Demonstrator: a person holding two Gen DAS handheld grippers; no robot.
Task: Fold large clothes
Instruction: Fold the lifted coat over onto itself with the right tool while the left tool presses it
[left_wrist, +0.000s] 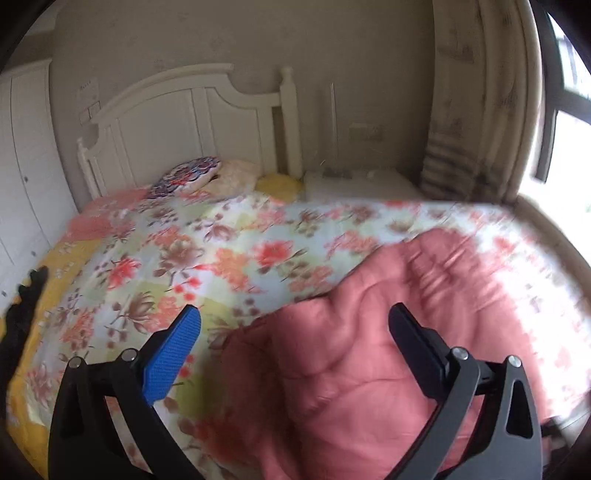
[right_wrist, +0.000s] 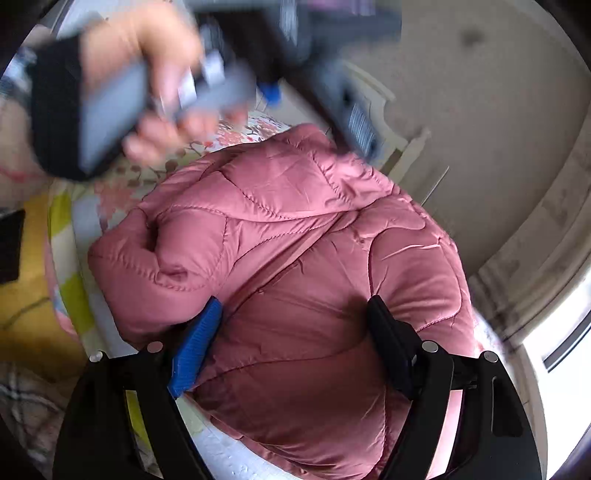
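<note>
Floral-print quilted bedspread (left_wrist: 236, 254) is spread over the bed, white wooden headboard (left_wrist: 192, 122) behind it. Pink puffy quilted jacket (right_wrist: 295, 258) is laid on the bedspread, bunched and partly folded (hood end away from the right camera). Left gripper (left_wrist: 295, 325) is seen with jaws wide apart above the jacket edge, nothing pinched. Right gripper (right_wrist: 295, 314) is released, jaws spread either side of the jacket's bulk, pads not pressing it. Person's hand (right_wrist: 147, 92) is blurred, wrapped around the left tool's handle.
</note>
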